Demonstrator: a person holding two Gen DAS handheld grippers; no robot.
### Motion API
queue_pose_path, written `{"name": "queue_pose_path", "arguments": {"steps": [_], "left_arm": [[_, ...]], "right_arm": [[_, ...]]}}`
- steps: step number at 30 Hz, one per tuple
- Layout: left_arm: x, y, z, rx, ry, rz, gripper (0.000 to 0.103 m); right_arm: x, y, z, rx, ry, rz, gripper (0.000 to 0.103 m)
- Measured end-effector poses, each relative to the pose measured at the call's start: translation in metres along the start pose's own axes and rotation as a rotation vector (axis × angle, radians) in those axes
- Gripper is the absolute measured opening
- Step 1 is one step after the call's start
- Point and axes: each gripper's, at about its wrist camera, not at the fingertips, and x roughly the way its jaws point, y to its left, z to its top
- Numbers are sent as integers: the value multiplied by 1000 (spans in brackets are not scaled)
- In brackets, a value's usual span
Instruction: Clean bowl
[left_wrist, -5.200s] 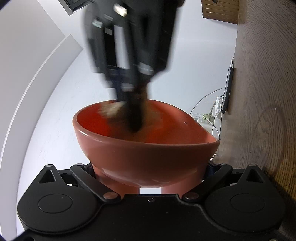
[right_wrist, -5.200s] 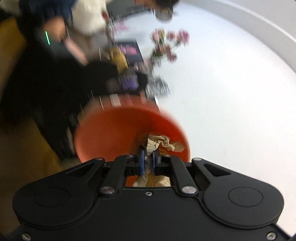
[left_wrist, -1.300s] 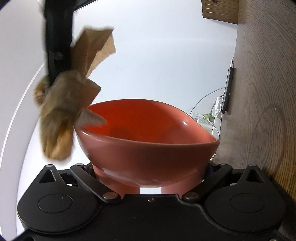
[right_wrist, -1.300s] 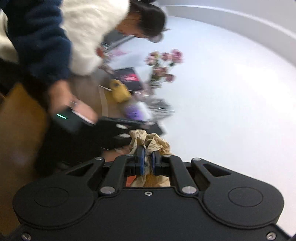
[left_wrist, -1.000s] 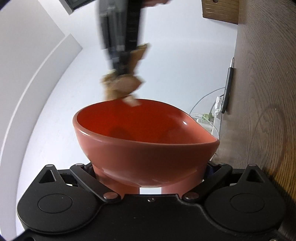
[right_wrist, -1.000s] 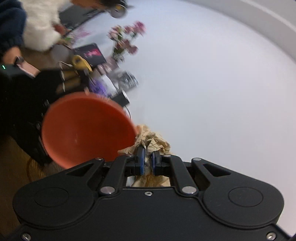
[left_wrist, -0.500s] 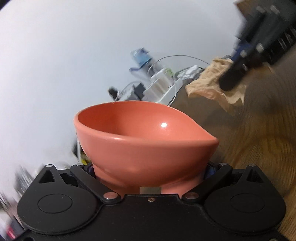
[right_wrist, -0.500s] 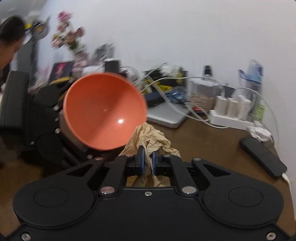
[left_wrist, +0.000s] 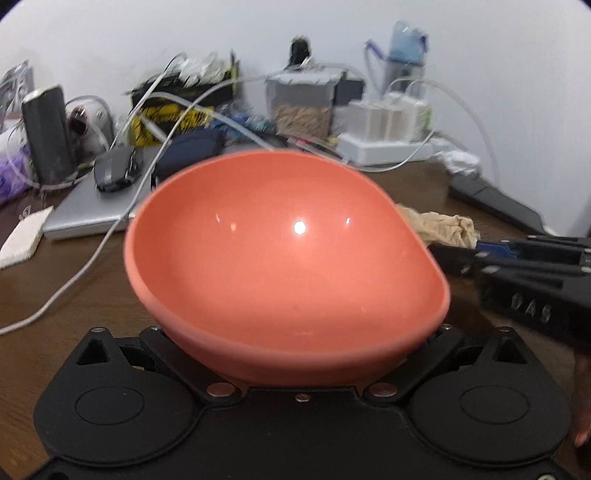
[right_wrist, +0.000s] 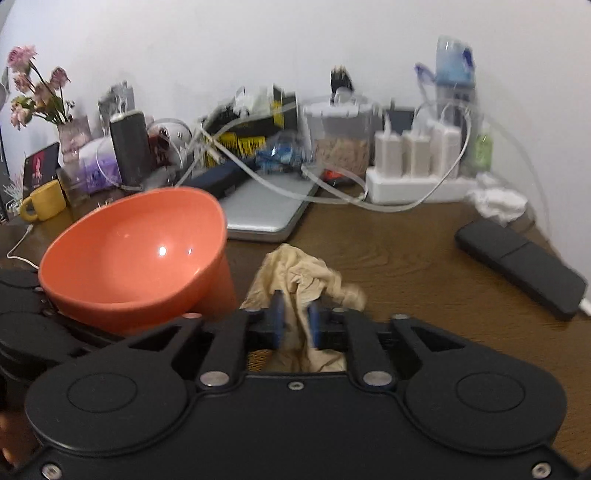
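The orange bowl (left_wrist: 284, 258) fills the left wrist view, and my left gripper (left_wrist: 301, 343) is shut on its base. Its inside is glossy and bare. In the right wrist view the bowl (right_wrist: 136, 254) is tilted at the left, above the wooden table (right_wrist: 406, 258). Just right of it lies a crumpled brown paper towel (right_wrist: 295, 273). My right gripper (right_wrist: 295, 319) has just been opening, and the towel sits loose between its blue pads (right_wrist: 277, 317). The left wrist view shows that right gripper (left_wrist: 480, 254) at the right edge, with the towel (left_wrist: 443, 229) at its tips.
A closed laptop (right_wrist: 266, 206), tangled cables and a power strip with chargers (right_wrist: 413, 177) line the back wall. A black slab-shaped device (right_wrist: 521, 266) lies at the right, white tissue (right_wrist: 498, 199) behind it. A yellow mug (right_wrist: 44, 203) and flowers (right_wrist: 33, 92) stand far left.
Both views rolled from sideways to upright, and the bowl came round above the table. The right gripper took the towel out of the bowl, down beside it, and its jaws parted.
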Motion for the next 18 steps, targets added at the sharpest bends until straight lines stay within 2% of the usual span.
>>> {"name": "queue_pose_path", "arguments": {"steps": [1, 2, 7, 10, 12, 14, 16, 18], "left_arm": [[0, -3, 1, 5, -5, 18, 101], [3, -7, 3, 8, -6, 24, 103], [4, -16, 3, 16, -21, 31, 103], [-11, -20, -8, 26, -33, 59, 103], [-25, -16, -22, -21, -22, 44, 103], [-40, -11, -42, -71, -4, 10, 103], [-62, -5, -59, -91, -17, 18, 103], [-85, 2, -79, -107, -31, -3, 103]], "right_arm": [[-1, 1, 0, -5, -9, 0, 62], [-5, 2, 0, -14, -33, -3, 83], [-11, 22, 4, -122, -133, -41, 85], [1, 32, 8, -158, -139, -41, 85], [-1, 37, 6, -175, -149, -51, 86], [-10, 42, 1, -132, -143, -50, 86], [-19, 46, -5, -60, -132, -43, 86], [-45, 47, -18, 31, -122, -12, 87]]}}
